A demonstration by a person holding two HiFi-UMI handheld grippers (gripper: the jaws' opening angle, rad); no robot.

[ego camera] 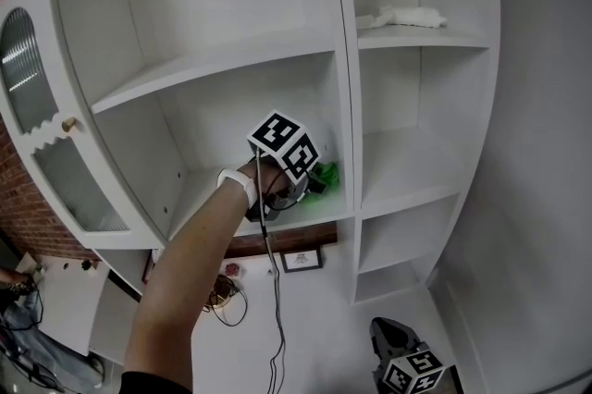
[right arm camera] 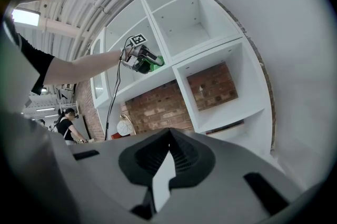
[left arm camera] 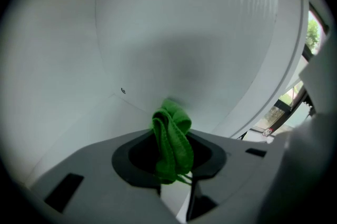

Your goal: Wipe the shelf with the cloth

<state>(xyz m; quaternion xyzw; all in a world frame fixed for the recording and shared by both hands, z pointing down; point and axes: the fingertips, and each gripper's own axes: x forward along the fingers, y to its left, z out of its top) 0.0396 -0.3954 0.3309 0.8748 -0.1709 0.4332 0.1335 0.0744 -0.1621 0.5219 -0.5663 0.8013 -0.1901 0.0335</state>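
**Left hand-held gripper** (ego camera: 313,182): clenched on the green cloth (ego camera: 325,175) and reached into the middle bay of the white shelf (ego camera: 298,223). The cloth is pinched as a bunched fold. Its free end protrudes ahead of the jaw tips and a short tail hangs below them. Assessment: gripping it mid-fold leaves a soft pad forward of the hard jaws, so fabric rather than plastic would meet the paintwork. Directly ahead of the jaws is the bay's rear corner, and the shelf board lies beneath them. Contact between cloth and board cannot be confirmed.

**Right hand-held gripper** (ego camera: 388,334): jaws closed together with nothing between them. It is held low, well apart from the left one, and pointed up towards the shelf. Assessment: parked clear, since the wipe needs one tool only.

**Other items:** a white rag (ego camera: 403,16) lies on a higher board, above and to the right of the left hand-held gripper. It is not involved.
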